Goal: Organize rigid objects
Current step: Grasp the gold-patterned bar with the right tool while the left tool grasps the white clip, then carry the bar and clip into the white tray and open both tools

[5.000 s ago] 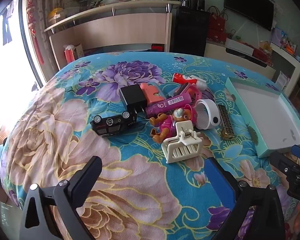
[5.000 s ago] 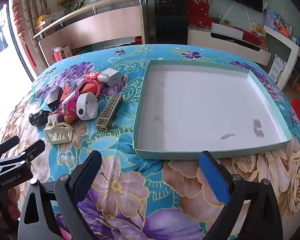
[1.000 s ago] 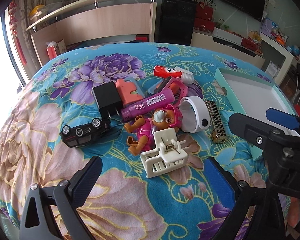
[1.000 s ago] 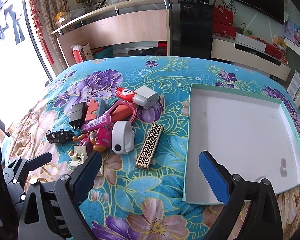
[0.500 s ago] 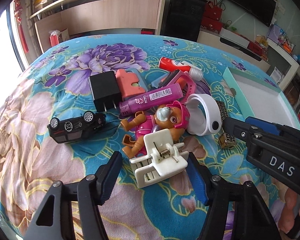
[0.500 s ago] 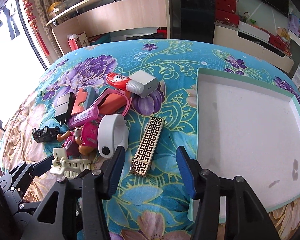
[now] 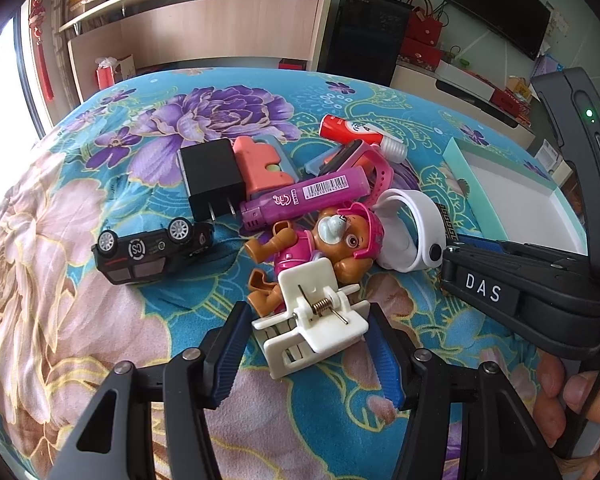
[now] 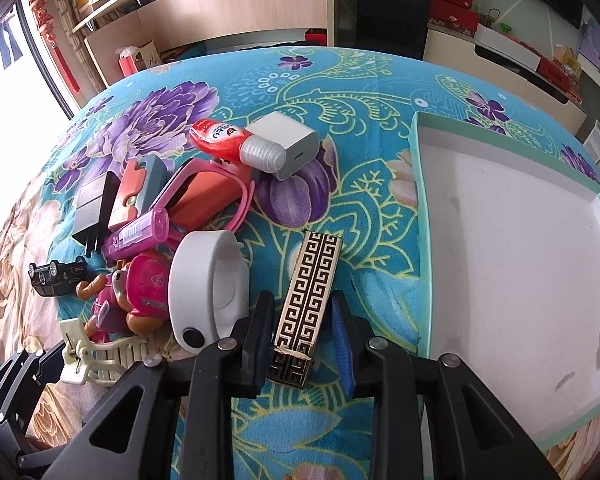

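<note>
on the flowered surface point(image 7: 80, 280), a pile of small things runs left to right: a black toy car point(image 7: 152, 250) lying on its side, a black charger point(image 7: 212, 178), a purple tube point(image 7: 304, 200), a pink dog figure point(image 7: 328, 240), a white hair clip point(image 7: 314, 322) and a white band point(image 7: 408, 236). the left gripper point(image 7: 308, 354) has its jaws apart, straddling the hair clip, the pads close on either side but contact unclear. further right, the right gripper point(image 8: 302, 344) brackets the near end of a gold patterned box point(image 8: 306, 304), jaws nearly closed on it, a slim gap showing at the right pad. a white tray point(image 8: 420, 208) with a teal rim lies just right of the box.
</note>
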